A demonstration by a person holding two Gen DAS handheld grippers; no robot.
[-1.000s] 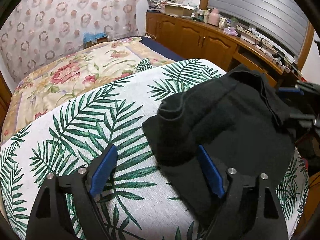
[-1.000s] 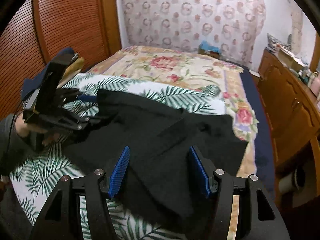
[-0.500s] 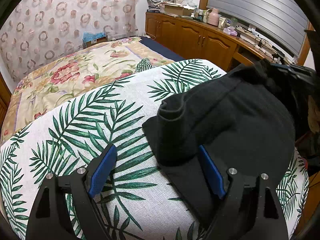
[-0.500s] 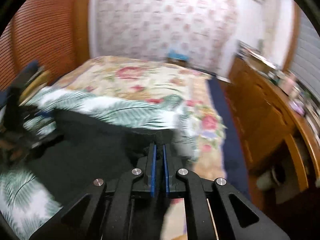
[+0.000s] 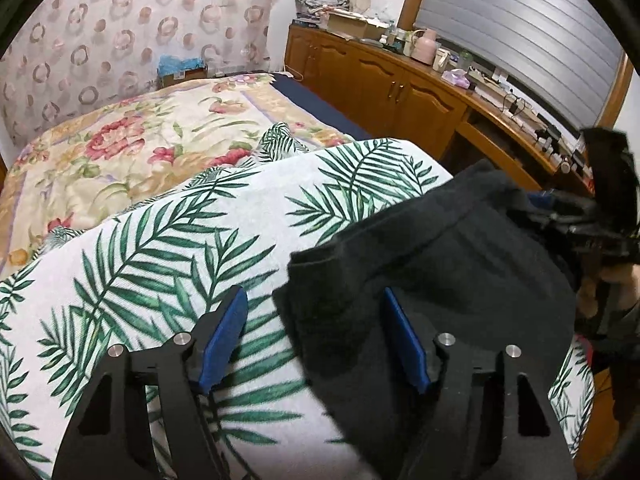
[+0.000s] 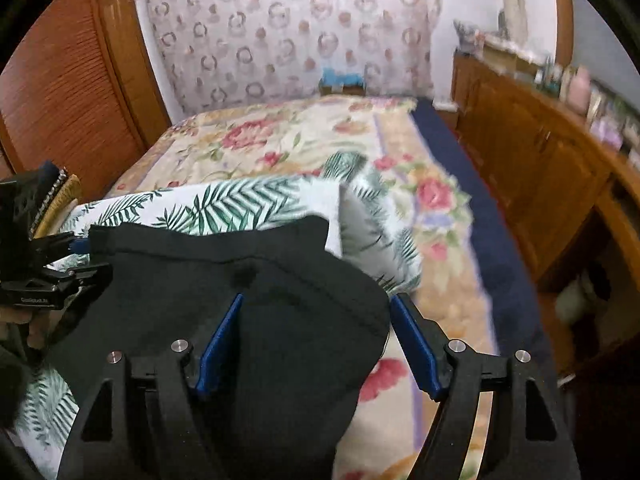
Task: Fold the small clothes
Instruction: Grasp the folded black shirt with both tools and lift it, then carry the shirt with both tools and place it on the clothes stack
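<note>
Two wrist views are showing one black garment [image 5: 432, 280] lying on a palm-leaf cloth [image 5: 168, 240] that is covering the near end of a bed; a floral bedspread [image 5: 120, 140] is extending toward the upper left of the left wrist view.

Left wrist view: the left gripper [image 5: 316, 336] is sitting at the bottom centre, its blue-padded fingers [image 5: 224, 332] closing while standing well apart. One finger is resting over the bare leaf cloth, the other over the garment's lower edge, and the garment's left border is lying between them; neither pad is pressing on the fabric, so the grip is released. The garment is occupying the lower right of the frame, with a folded ridge running along its upper left side. At the right edge the right gripper [image 5: 576, 216] is showing against the garment's far corner, with part of a hand [image 5: 608, 280] behind it. A wooden cabinet [image 5: 400, 92] is running along the upper right.

Right wrist view: the right gripper [image 6: 316, 340] is filling the bottom centre, its fingers [image 6: 220, 344] opening and spread wide. The garment [image 6: 224, 280] is lying between and under them, its rounded right edge ending just inside the right-hand finger; the pads are not clamping it. The left gripper [image 6: 86, 254] is appearing at the left edge, beside the garment's upper left corner. A louvred wooden door [image 6: 64, 92] is standing at the upper left.
</note>
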